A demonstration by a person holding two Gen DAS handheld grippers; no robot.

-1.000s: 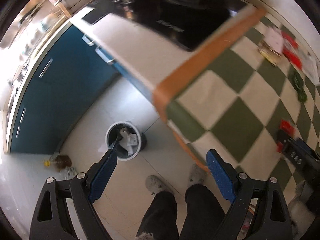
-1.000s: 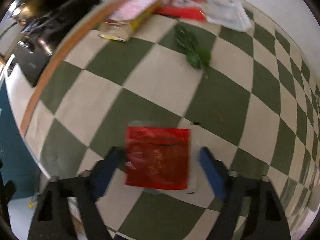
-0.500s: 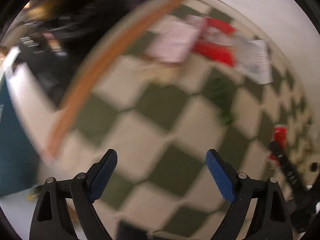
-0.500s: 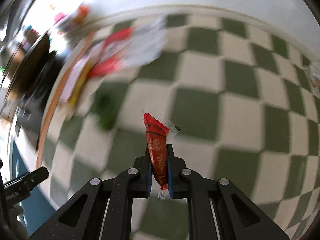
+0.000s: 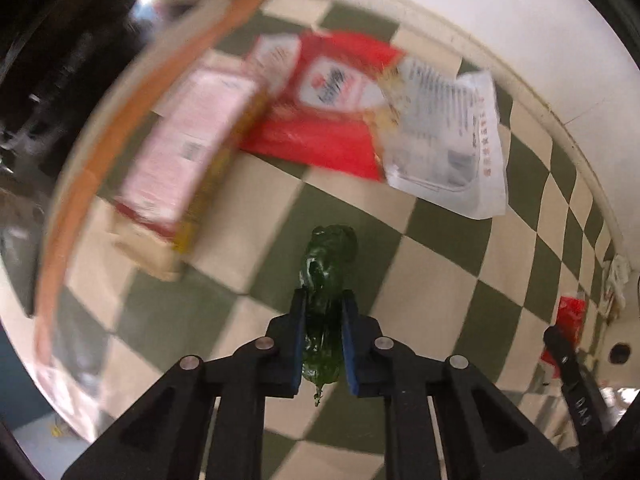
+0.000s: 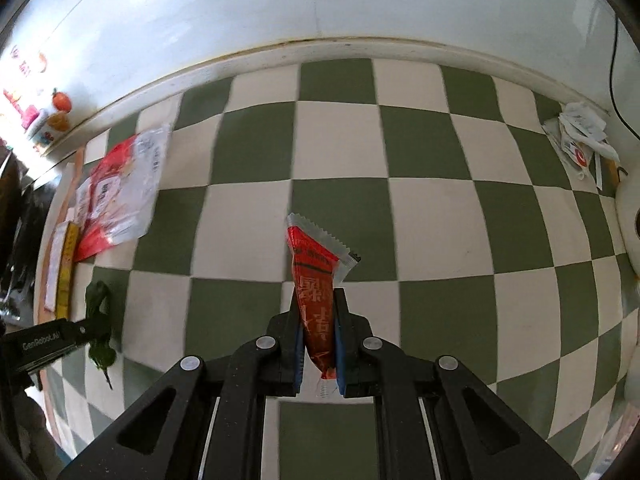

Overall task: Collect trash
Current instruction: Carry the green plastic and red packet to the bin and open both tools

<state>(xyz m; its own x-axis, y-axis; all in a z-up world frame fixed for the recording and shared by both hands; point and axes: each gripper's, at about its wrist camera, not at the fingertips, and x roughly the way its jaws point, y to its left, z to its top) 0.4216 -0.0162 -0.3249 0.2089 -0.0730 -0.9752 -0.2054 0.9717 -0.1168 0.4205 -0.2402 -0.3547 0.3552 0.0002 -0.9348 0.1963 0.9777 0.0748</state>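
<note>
- Currently the left gripper has its blue-padded fingers clamped on a crumpled green wrapper, gripped mid-body; top end sticks out ahead of the tips, a thin tail hangs below the pads.
- Right gripper fingers pressed together on a red sachet with Chinese print; serrated silver end pokes up past the tips, lower end shows between the pads.
- Both items appear raised above the green-and-cream checkered surface; contact with it cannot be confirmed.
- Right wrist view: left gripper seen at the left edge as a black arm, green wrapper in it, near the surface's left side.
- Left wrist view: right gripper's black tip and the red sachet seen at far right.
- More trash on the surface ahead of the left gripper: pink-and-yellow box lying flat by the orange-trimmed edge, blurred; red snack bag just beside it, partly under a white printed pouch.
- Same pile shows in the right wrist view at far left, well apart from the red sachet.
- Crumpled white paper scraps at the far right corner of the surface, against the white wall.
- Small toy-like items on the ledge at upper left, too small to identify.
- Left wrist frame is motion-blurred on its left half.
</note>
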